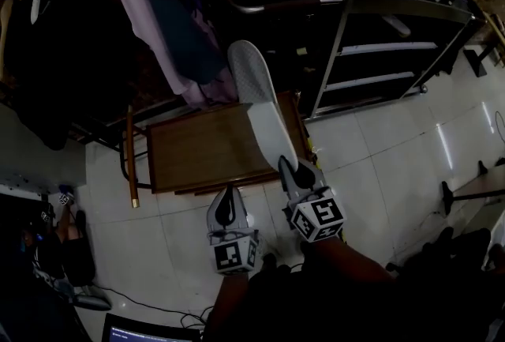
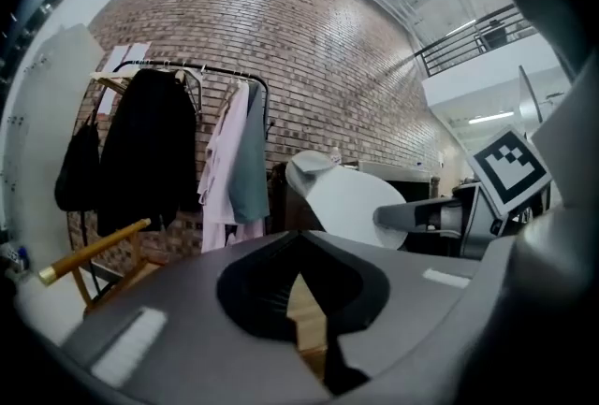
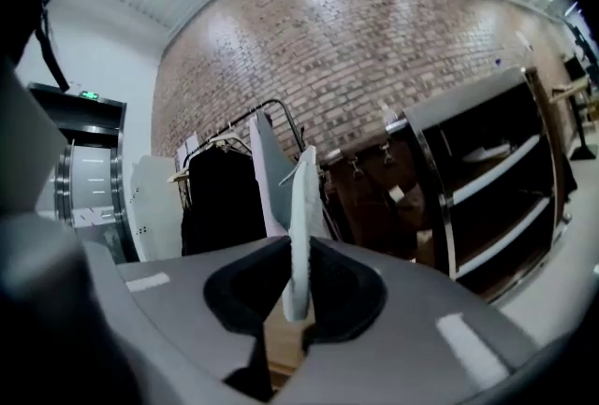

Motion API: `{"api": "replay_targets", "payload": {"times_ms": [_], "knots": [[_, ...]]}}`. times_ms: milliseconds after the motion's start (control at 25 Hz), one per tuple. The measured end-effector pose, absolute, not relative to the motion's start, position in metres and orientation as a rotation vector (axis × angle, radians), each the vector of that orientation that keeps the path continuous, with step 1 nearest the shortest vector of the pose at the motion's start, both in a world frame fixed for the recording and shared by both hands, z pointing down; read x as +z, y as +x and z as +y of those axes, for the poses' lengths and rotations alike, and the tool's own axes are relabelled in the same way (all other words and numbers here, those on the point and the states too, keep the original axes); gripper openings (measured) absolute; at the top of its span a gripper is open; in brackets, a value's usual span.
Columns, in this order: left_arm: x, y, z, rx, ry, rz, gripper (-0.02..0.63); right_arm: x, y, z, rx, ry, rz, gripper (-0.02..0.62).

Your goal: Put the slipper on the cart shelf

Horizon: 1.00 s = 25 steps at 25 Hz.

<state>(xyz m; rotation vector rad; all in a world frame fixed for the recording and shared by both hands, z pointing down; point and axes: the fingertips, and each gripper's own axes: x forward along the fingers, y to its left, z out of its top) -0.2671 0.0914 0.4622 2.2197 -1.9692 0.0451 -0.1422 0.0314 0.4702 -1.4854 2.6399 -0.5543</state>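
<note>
— White slipper [image 3: 299, 225], taken edge-on at one end: the right gripper [image 3: 298, 300] has its jaws nearly together, pinching the thin sole. And the other one?
— The left gripper [image 2: 301, 300] has its jaws together on nothing and hangs just beside the right one.
— Where is the slipper?
— Up in the air over the wooden table [image 1: 197, 147], well apart from the black cart [image 1: 402, 6] at the back right.
— So the carry is in hand?
— It looks so. Next the person probably has to swing right, reach to a shelf [image 1: 387, 48], lay the slipper flat, then part the jaws.

grey grippers [image 1: 229, 194] [image 1: 286, 167], black-white marker cubes [image 1: 234, 255]
</note>
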Motion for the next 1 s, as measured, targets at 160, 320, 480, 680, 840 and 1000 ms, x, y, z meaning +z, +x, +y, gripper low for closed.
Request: {"api": "replay_targets", "payload": {"times_ms": [160,320,480,680,840,1000], "knots": [[0.434,-0.286,0.074,0.006,2.229,-2.037,0.015,0.409,-0.131,0.02,-0.239,-1.513,2.609,0.044],[0.413,-0.295,0.055,0.004,2.226,-2.091,0.015,0.347,-0.121,0.021,0.052,-1.516,2.555,0.044],[0.372,-0.285,0.036,-0.066,2.294,-2.096,0.015,0.317,-0.112,0.02,0.204,-1.518,2.514,0.044],[0.344,-0.277,0.03,-0.137,2.333,-2.106,0.015,0.304,-0.103,0.02,0.294,-1.54,2.484,0.044],[0.338,-0.279,0.029,-0.145,2.335,-2.149,0.015,0.294,-0.101,0.022,0.358,-1.548,2.471,0.044],[0.325,-0.27,0.031,-0.169,2.372,-2.122,0.015,0.284,-0.103,0.026,0.396,-1.54,2.465,0.046]]}}
